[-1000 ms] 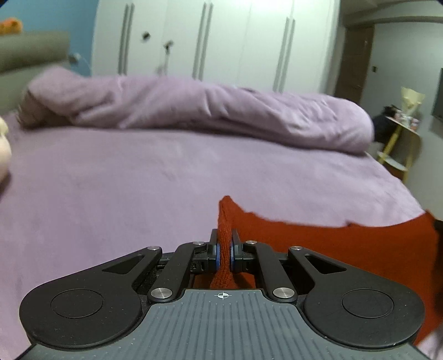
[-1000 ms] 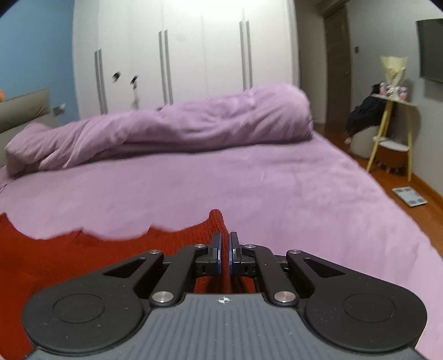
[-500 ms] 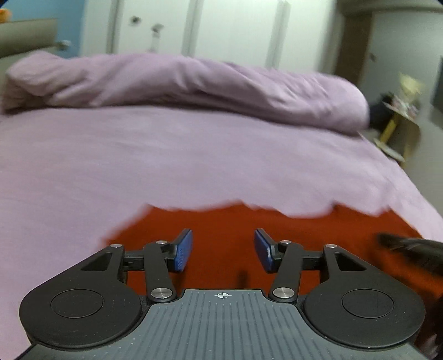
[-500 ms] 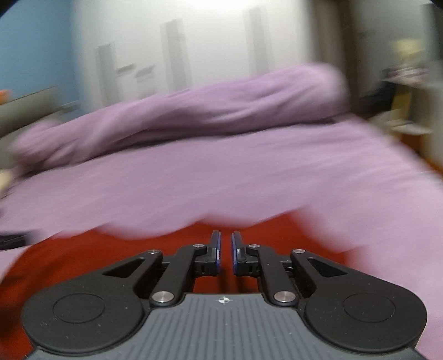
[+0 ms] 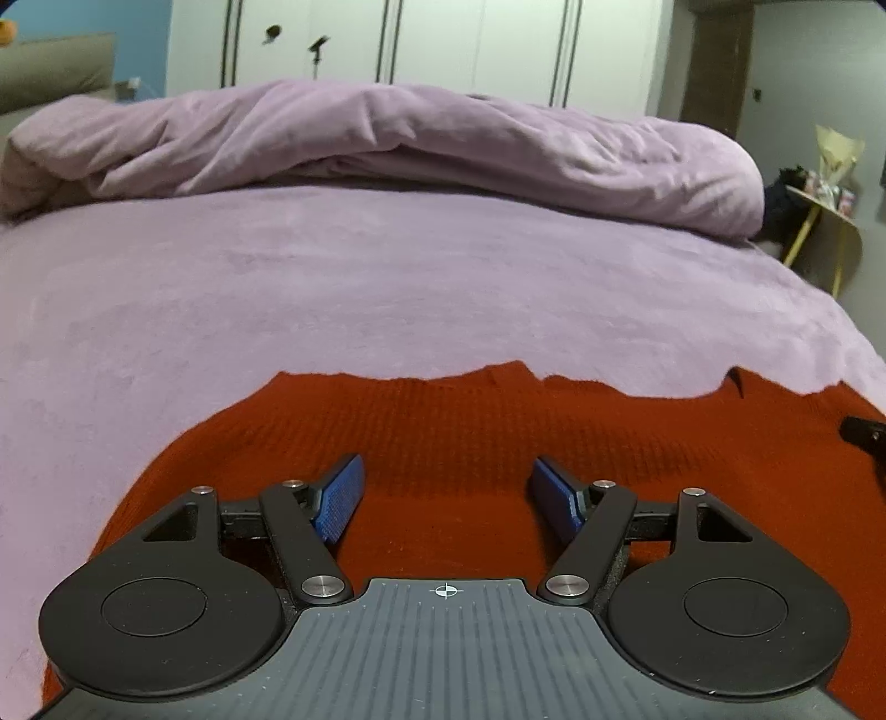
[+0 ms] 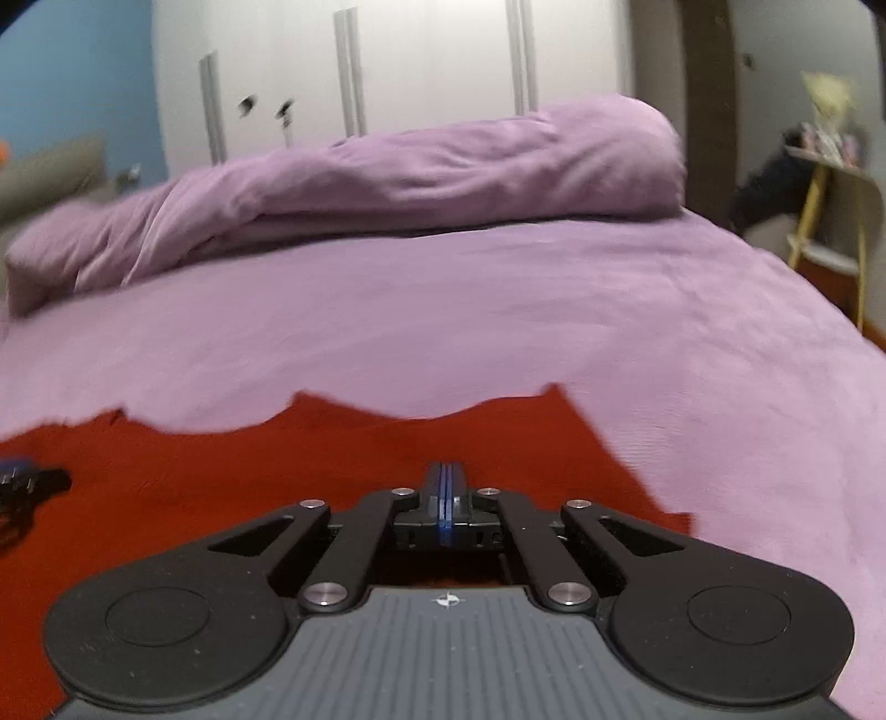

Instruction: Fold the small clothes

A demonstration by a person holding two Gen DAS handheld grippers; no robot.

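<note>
The left gripper (image 5: 446, 487) is hanging low over the red knit garment (image 5: 498, 432), its blue pads (image 5: 339, 498) standing wide apart; they have just been opening and nothing is lying between them. The right gripper (image 6: 446, 482) is keeping its pads pressed together, empty, above the same garment (image 6: 277, 459). The garment is lying flat on the near part of the purple bed sheet (image 5: 387, 288). Farther back, a rolled purple blanket (image 5: 387, 138) is lying across the bed, before white wardrobe doors (image 5: 443, 44).

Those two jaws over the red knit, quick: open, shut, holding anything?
Left gripper: open, jaws just been opening, nothing gripped, red knit garment lies flat beneath.
Right gripper: shut, pads together, no cloth visibly pinched.
</note>
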